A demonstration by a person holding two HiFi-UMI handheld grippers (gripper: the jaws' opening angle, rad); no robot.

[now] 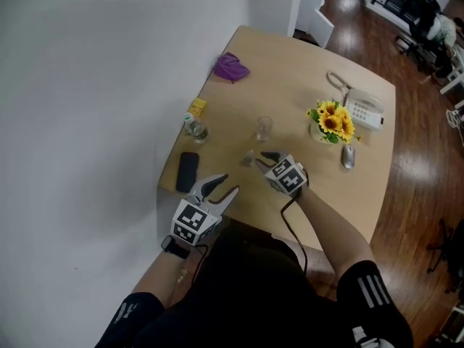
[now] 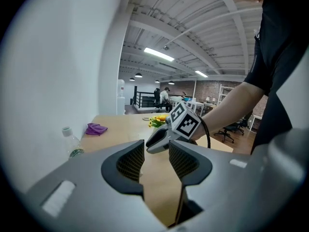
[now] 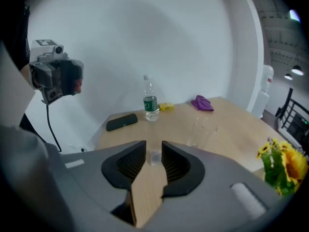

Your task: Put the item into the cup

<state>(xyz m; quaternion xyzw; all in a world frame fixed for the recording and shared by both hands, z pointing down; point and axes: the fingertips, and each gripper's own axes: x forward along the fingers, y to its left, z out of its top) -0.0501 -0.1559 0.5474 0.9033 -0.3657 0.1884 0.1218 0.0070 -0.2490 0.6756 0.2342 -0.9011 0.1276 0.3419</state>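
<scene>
Nearest is the left gripper [image 1: 227,185], over the near edge of the counter [image 1: 304,71], jaws apart with nothing between them. Farther in, the right gripper [image 1: 259,159] points down at the counter. Its jaws stand apart, and the item [image 3: 154,157], a small clear block, sits on the counter between the tips, not clamped. The cup [image 1: 264,127], a clear glass, stands upright just beyond.

Hazards: the item is small and probably slick, so an off-centre close could push it aside or squeeze it out. The cup looks light and narrow. A jaw striking its rim could tip it, and a release off its mouth would drop the item outside.

Clearance: bare counter lies between item and cup. The bottle [image 1: 194,129] and black case [image 1: 187,171] line the left edge by the wall [image 1: 109,122]. The flowers [image 1: 332,120] stand well apart to the right.
</scene>
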